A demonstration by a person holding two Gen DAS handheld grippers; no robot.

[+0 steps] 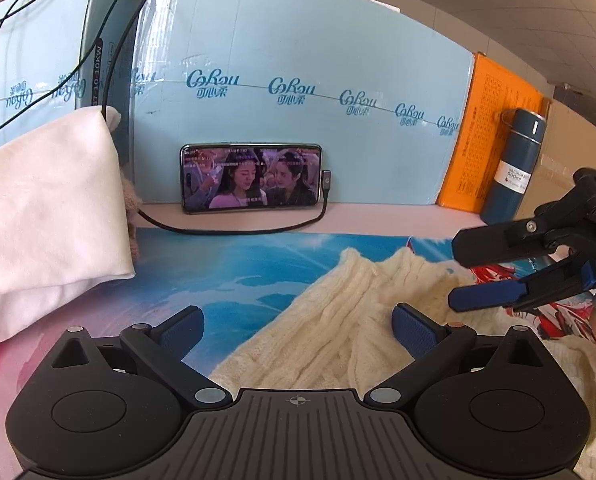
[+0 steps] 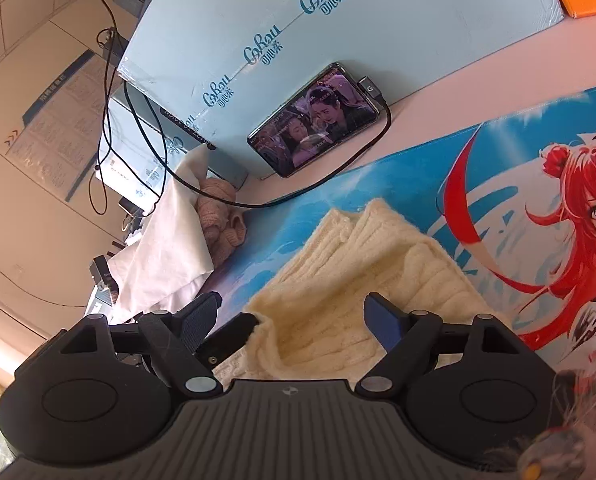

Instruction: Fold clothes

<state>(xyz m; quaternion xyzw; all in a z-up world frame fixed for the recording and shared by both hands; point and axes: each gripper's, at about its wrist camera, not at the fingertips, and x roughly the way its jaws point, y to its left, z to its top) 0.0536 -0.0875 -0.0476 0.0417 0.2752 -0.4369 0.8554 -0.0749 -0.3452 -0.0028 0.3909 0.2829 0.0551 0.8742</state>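
In the left wrist view, the left gripper (image 1: 298, 326) stood with its jaws spread wide and nothing pressed between them, above a cream knit sweater (image 1: 338, 320) that lay on a printed mat (image 1: 238, 264) on the counter (image 1: 378, 216). The sweater's far edge ended in two peaks short of the mat's far border, with bare blue mat between. The right gripper (image 1: 456, 276) came in from the right edge, one jaw above the other and a clear gap between them, over the sweater's right part. A pale blue box (image 1: 298, 40) along the back carried the repeated word "CoRou" with Chinese characters beneath. A phone (image 1: 251, 178) leaned on its long side against that box, its screen lit, and a cable (image 1: 234, 230) looped from its right end across the counter. To the right stood an orange box (image 1: 494, 136) with fine print too small to read, and a blue flask (image 1: 512, 164) whose white label read "VACUUM" and "500ml". A white cloth (image 1: 46, 200) filled the left side, its lower corner over the mat.

In the right wrist view, the right gripper (image 2: 294, 320) had its jaws released and apart, with a raised fold of the sweater (image 2: 346, 272) between them but not pinched. A black jaw tip of the left gripper (image 2: 230, 334) lay against the sweater's near left edge. A pink knit piece (image 2: 222, 216) sat beside the white cloth (image 2: 170, 248). The mat (image 2: 378, 176) showed a red-haired cartoon figure (image 2: 578, 216) to the sweater's right, uncovered.
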